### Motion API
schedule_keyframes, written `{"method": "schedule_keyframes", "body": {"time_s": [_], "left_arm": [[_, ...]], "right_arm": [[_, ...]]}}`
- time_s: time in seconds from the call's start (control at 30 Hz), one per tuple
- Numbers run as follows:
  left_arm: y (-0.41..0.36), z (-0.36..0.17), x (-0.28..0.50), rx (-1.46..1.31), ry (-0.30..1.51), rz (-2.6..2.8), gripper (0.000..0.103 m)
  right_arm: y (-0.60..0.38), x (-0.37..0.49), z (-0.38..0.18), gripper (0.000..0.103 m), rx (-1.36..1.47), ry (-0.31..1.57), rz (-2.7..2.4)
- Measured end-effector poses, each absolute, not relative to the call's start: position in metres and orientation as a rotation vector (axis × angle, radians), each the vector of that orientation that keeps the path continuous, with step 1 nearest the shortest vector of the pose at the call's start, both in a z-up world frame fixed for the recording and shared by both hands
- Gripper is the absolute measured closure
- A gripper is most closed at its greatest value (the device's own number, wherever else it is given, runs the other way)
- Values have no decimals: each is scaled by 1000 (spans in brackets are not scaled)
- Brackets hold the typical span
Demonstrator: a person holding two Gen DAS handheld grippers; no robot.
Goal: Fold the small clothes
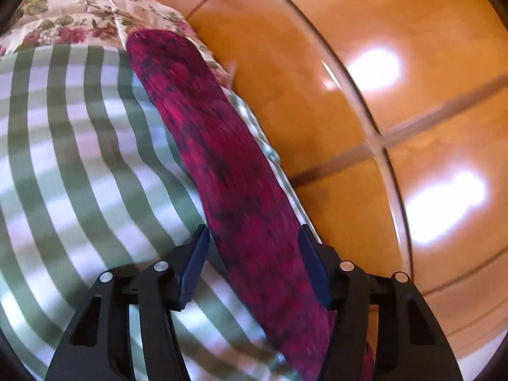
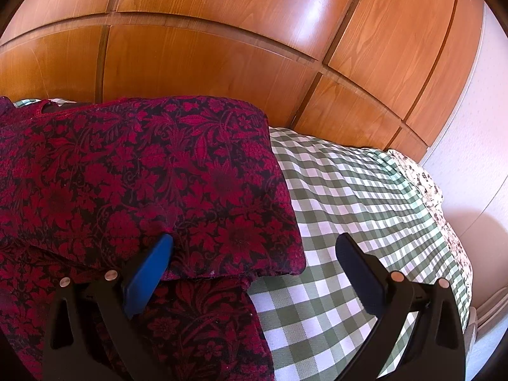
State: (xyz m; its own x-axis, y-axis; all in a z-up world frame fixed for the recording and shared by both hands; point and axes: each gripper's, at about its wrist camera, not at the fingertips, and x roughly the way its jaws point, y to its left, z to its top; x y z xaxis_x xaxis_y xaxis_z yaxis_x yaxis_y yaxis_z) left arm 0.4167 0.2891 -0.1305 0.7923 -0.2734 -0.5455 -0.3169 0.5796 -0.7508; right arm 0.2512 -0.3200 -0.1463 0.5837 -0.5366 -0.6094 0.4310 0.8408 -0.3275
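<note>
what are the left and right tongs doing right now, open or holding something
Left tongs: around a bunched strip of the red floral garment; grip cannot be told.
Right tongs: open, over the garment's folded edge on the green checked cloth.

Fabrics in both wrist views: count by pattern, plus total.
Red floral garment: 1
Green checked cover: 1
Pink rose floral fabric: 1
Dark floral fabric: 1
Total: 4

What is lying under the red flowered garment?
Under the red flowered garment lies the green checked cloth, showing to its right. What lies below that cloth is covered, so I cannot tell.
</note>
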Motion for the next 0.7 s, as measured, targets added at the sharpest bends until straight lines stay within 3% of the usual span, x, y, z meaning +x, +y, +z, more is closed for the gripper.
{"method": "schedule_keyframes", "body": {"time_s": [0.27,0.3,0.33,0.4,0.57,0.7], "left_arm": [[324,-128,425,-1015,648,172,48],[327,-127,426,-1021,645,166,72],[327,-123,426,-1011,650,152,82],[327,-112,424,-976,641,148,91],[327,-79,395,-908,525,130,93],[336,-83,366,-927,514,170,93]], "right_arm": [[-322,253,-147,2,-151,758,-568],[-322,253,-148,2,-151,758,-569],[-322,254,-148,2,-150,758,-569],[-322,253,-148,2,-152,757,-570],[-322,254,-148,2,-151,757,-571],[-322,254,-148,2,-151,757,-572]]}}
